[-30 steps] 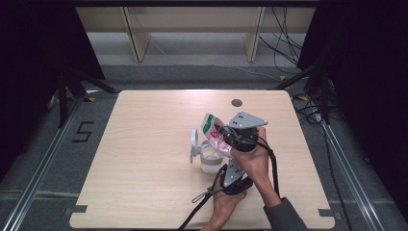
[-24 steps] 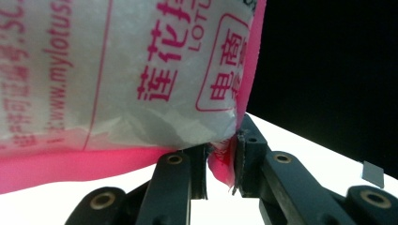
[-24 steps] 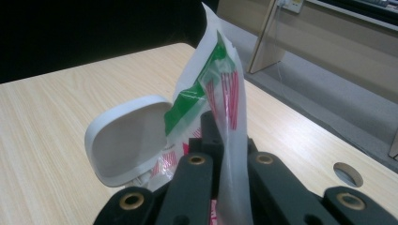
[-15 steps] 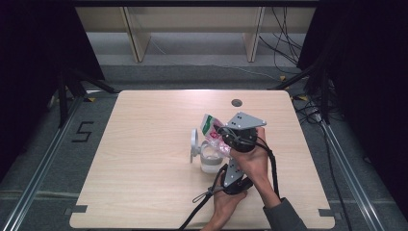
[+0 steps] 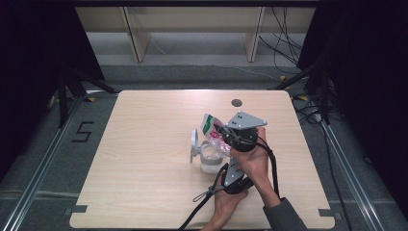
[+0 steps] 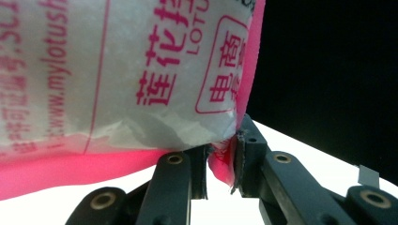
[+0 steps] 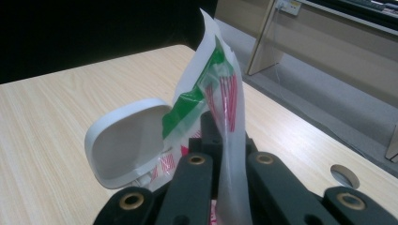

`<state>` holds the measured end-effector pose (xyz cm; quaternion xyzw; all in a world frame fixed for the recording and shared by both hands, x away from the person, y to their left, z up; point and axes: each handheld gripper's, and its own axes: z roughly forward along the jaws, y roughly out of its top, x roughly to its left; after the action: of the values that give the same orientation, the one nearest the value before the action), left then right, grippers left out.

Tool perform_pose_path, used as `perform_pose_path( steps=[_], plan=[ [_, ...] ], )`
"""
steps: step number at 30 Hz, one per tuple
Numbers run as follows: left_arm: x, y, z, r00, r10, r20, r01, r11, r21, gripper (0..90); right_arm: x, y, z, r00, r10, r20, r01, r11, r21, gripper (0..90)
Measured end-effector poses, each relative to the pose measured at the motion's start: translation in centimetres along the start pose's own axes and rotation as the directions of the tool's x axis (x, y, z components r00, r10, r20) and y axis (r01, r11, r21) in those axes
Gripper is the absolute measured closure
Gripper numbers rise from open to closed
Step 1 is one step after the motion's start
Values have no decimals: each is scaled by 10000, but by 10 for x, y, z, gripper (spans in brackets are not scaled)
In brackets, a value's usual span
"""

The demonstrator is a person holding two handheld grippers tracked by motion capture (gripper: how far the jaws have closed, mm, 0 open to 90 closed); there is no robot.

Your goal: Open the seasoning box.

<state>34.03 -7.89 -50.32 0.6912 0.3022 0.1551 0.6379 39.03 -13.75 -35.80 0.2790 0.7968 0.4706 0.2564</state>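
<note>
From the high view, I am holding a pink-and-white packet (image 5: 212, 131) over a white open-lidded container (image 5: 208, 159) mid-table (image 5: 144, 144).

In the left gripper view, the left gripper (image 6: 220, 164) is pinching the packet's (image 6: 117, 70) pink corner.

In the right gripper view, the right gripper (image 7: 227, 140) is clamping the packet's (image 7: 220, 89) clear edge beside the container's lid (image 7: 124, 140).

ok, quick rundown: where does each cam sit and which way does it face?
High view: above the person's side, facing forward and down at the table; forearms and both hand-held grippers rise from below.
Left gripper view: rides the left hand-held gripper, looking along its jaws, which pinch the pink-printed bag.
Right gripper view: rides the right hand-held gripper, jaws shut on the bag's top, white lid behind.
All three show the bag.
</note>
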Motion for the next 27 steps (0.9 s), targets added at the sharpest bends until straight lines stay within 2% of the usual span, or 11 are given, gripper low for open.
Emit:
perform_pose_path(
  steps=[1, 6, 8, 13, 15, 16, 17, 18, 22, 23, 27],
  plan=[
    [0, 0, 1, 9999, -8, 136, 9, 9999, -130, 773, 0, 0, 0, 10000, -30, 92, 31, 9999, -105, 900],
    [-2, 3, 1, 10000, 38, 17, -38, 10000, -30, 773, -1, 2, -3, 9998, 175, 118, -173, 9997, -158, 900],
    [-2, 4, 2, 10000, 55, 30, -55, 10000, -4, 773, -2, 2, -3, 9999, 42, 138, -39, 9998, -202, 900],
    [0, 4, 3, 9999, 95, 106, -95, 9999, 40, 773, -4, 1, -3, 9999, 112, 25, -112, 9999, -103, 900],
    [0, 5, 4, 9999, 87, 70, -87, 10000, 17, 773, -4, 1, -2, 9998, 189, 118, -186, 9995, -270, 900],
    [0, 5, 5, 9999, 108, 61, -108, 9999, 33, 773, -5, 1, -2, 9999, 29, 123, -26, 9996, -265, 900],
    [-4, 5, 8, 9992, -372, 146, 376, 9988, -302, 773, -5, 1, -2, 9999, 102, 116, -99, 9997, -244, 900],
    [0, 5, 6, 9999, 101, 136, -102, 9999, 61, 773, -6, 1, -3, 9999, 147, 12, -147, 9998, -117, 900],
    [-2, 6, 6, 9999, 141, 11, -141, 9999, 99, 773, -10, 1, -4, 9999, 96, 59, -94, 9996, -279, 900],
    [-2, 6, 7, 9999, 144, 19, -144, 9999, 78, 774, -9, 1, -5, 9997, 244, 6, -244, 9995, -206, 900],
    [-2, 6, 7, 9998, 163, 131, -163, 9999, 22, 774, -8, 1, -5, 9998, 171, 39, -170, 9994, -290, 900]
  ],
)
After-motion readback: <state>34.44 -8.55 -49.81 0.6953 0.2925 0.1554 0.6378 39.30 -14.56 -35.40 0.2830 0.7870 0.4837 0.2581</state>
